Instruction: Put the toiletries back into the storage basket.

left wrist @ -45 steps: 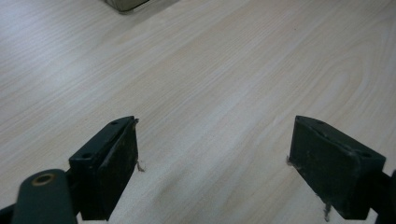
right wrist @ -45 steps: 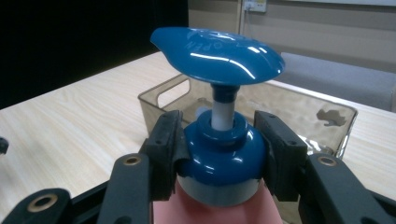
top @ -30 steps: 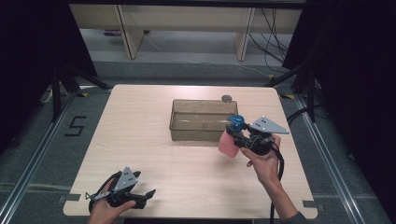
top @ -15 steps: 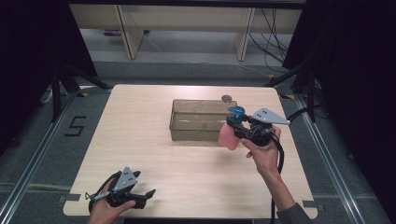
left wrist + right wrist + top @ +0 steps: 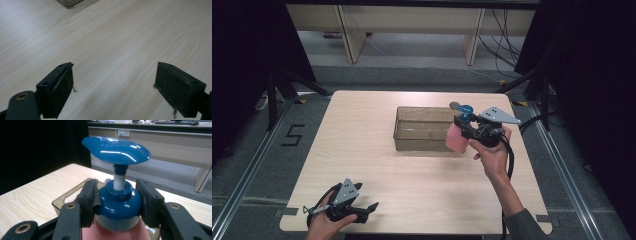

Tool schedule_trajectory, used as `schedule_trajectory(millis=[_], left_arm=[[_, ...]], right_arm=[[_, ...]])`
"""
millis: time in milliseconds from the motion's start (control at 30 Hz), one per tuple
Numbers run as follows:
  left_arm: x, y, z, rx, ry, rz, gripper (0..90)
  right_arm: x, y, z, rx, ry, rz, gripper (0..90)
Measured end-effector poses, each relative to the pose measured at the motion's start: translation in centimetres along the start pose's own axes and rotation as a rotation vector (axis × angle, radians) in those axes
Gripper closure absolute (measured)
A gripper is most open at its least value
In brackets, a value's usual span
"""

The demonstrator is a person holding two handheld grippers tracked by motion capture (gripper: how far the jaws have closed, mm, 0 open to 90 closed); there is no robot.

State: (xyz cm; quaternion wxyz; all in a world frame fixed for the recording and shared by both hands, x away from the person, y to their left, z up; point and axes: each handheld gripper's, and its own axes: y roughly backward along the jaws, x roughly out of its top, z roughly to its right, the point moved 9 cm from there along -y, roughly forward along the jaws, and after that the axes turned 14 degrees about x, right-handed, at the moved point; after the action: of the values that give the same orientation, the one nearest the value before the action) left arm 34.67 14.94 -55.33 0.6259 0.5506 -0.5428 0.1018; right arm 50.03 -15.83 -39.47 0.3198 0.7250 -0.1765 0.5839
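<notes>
Pale woodgrain table (image 5: 377, 150), glossy pump bottle (image 5: 117, 202)

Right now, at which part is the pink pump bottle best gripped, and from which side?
Grip the blue collar of the pink pump bottle, coming level from the side: it is round, stands upright, and the wide pump head blocks the top. The right gripper clamps there.

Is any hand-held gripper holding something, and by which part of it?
The right hand-held gripper holds the pink pump bottle by its blue collar, just below the pump head. The left hand-held gripper is open and holds nothing.
</notes>
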Motion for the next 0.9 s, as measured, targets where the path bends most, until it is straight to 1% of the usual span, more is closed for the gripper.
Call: schedule_trajectory(millis=[33, 67, 100, 133, 167, 200, 233, 267, 300, 333, 400, 433, 467, 500, 533, 567, 600, 700, 733, 767, 800, 833, 867, 900], left_arm=[[0.0, 0.0, 0.0, 0.002, 0.005, 0.003, 14.9], [-0.1, 0.0, -0.2, 0.005, -0.016, -0.007, 14.9], [0.0, -0.1, -0.2, 0.003, -0.016, -0.001, 14.9], [0.2, -0.1, 0.0, 0.003, -0.003, 0.012, 14.9], [0.2, -0.1, 0.2, -0.003, 0.016, 0.011, 14.9], [0.1, 0.0, 0.2, -0.003, 0.01, 0.002, 14.9], [0.0, 0.0, 0.1, -0.002, 0.0, -0.002, 14.9], [0.0, 0.0, 0.1, -0.002, 0.0, -0.002, 14.9], [0.0, 0.0, 0.0, -0.001, -0.004, -0.004, 14.9], [0.1, -0.1, 0.1, -0.001, 0.001, 0.006, 14.9], [0.0, 0.0, 0.0, -0.001, -0.004, -0.001, 14.9], [0.0, 0.0, 0.1, -0.003, -0.005, -0.003, 14.9], [0.0, 0.0, 0.1, -0.004, -0.003, -0.005, 14.9], [0.0, 0.0, 0.1, -0.002, -0.002, -0.002, 14.9], [0.1, -0.1, 0.2, -0.007, 0.012, 0.003, 14.9], [0.1, -0.1, 0.2, -0.007, 0.012, 0.003, 14.9], [0.0, 0.0, 0.2, -0.006, 0.01, 0.004, 14.9], [0.1, -0.1, 0.2, -0.004, 0.015, 0.007, 14.9], [0.1, -0.1, 0.2, -0.009, 0.015, 0.009, 14.9], [0.0, 0.0, 0.1, -0.004, -0.001, -0.002, 14.9], [0.0, 0.0, 0.3, -0.006, 0.012, 0.004, 14.9], [0.0, 0.0, 0.2, -0.003, 0.013, -0.001, 14.9], [0.1, -0.1, 0.2, -0.002, 0.015, 0.002, 14.9], [0.1, -0.1, 0.3, -0.011, 0.018, 0.008, 14.9]], right_arm=[[0.2, -0.2, 0.1, 0.005, 0.001, 0.014, 53.9], [0.1, -0.2, 0.2, 0.001, -0.015, 0.005, 53.9], [0.3, -0.4, 0.3, 0.003, -0.014, 0.013, 53.9], [0.3, -0.5, 0.5, -0.008, -0.014, 0.007, 53.9], [0.5, -0.6, 0.8, -0.011, -0.004, 0.022, 53.9], [0.5, -0.7, 1.0, -0.019, -0.003, 0.012, 53.9], [0.5, -0.9, 1.0, -0.014, -0.02, 0.016, 53.9], [0.6, -1.0, 1.1, -0.024, -0.03, 0.019, 53.9], [0.6, -1.0, 1.1, -0.024, -0.03, 0.019, 53.9], [0.6, -1.2, 1.2, -0.012, -0.02, 0.019, 53.9], [0.5, -1.6, 1.6, -0.016, -0.018, 0.013, 53.9], [0.4, -1.7, 1.7, -0.027, -0.033, 0.01, 53.9], [0.4, -1.9, 1.9, -0.02, -0.022, 0.012, 53.9], [0.4, -2.0, 2.1, -0.025, -0.025, 0.005, 53.9], [0.4, -2.2, 2.4, -0.033, -0.025, 0.008, 53.9], [0.4, -2.2, 2.4, -0.033, -0.025, 0.008, 53.9], [0.4, -2.4, 2.7, -0.032, -0.037, 0.008, 53.9], [0.5, -2.6, 2.9, -0.035, -0.041, 0.014, 53.9], [0.5, -2.6, 3.0, -0.037, -0.043, 0.016, 53.9], [0.6, -2.7, 3.2, -0.045, -0.034, 0.016, 54.0], [0.7, -2.7, 3.2, -0.044, -0.045, 0.018, 54.0], [0.9, -2.8, 3.3, -0.045, -0.028, 0.017, 53.9], [1.0, -2.9, 3.3, -0.045, -0.032, 0.025, 53.9], [1.1, -3.0, 3.5, -0.046, -0.013, 0.028, 53.9]])
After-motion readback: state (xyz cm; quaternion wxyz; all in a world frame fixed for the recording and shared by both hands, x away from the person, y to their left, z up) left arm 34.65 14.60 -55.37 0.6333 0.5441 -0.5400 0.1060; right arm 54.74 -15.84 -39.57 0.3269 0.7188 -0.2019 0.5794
